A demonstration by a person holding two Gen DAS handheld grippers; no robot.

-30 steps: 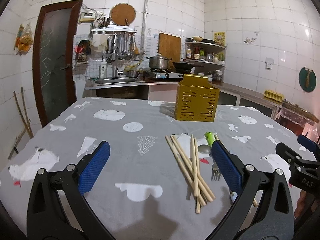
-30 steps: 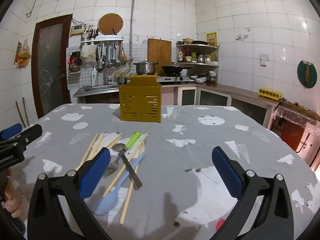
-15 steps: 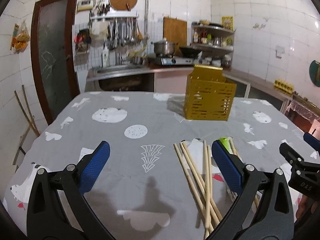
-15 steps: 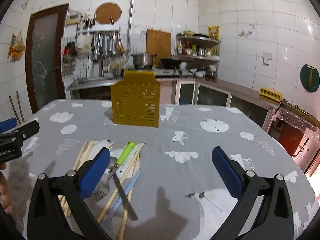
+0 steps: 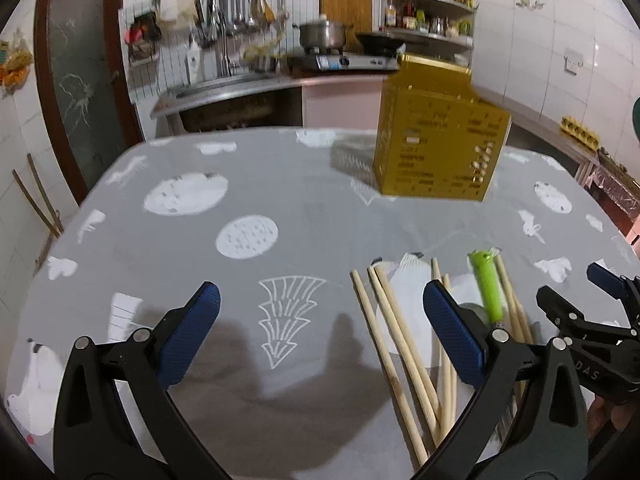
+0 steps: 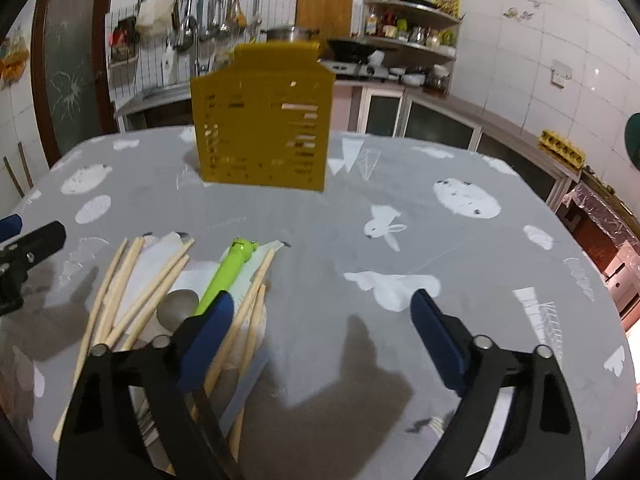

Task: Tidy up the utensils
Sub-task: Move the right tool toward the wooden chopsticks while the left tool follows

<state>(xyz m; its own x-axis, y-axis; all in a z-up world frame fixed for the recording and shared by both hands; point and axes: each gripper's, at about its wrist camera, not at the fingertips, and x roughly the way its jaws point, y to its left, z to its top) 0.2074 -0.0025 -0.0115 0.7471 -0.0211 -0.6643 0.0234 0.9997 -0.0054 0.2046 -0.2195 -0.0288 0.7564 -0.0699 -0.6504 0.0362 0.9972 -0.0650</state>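
A yellow slotted utensil holder (image 5: 440, 136) (image 6: 262, 116) stands upright at the far side of the table. A pile of wooden chopsticks (image 5: 400, 352) (image 6: 132, 292), a green-handled utensil (image 5: 488, 288) (image 6: 228, 272) and a metal spoon (image 6: 178, 306) lie on the grey cloth. My left gripper (image 5: 320, 324) is open and empty, its right finger over the chopsticks. My right gripper (image 6: 322, 328) is open and empty, its left finger over the pile. A pale blue utensil (image 6: 244, 384) lies under the right gripper.
The table has a grey patterned cloth (image 5: 248, 236). Behind it are a kitchen counter with sink and stove (image 5: 256, 80), a wall shelf (image 6: 412, 28) and a brown door (image 5: 80, 80). The right gripper's tip shows in the left wrist view (image 5: 592, 320).
Both grippers have moved forward and down toward the pile of utensils. The holder looms larger in both views. Both stay open and empty.
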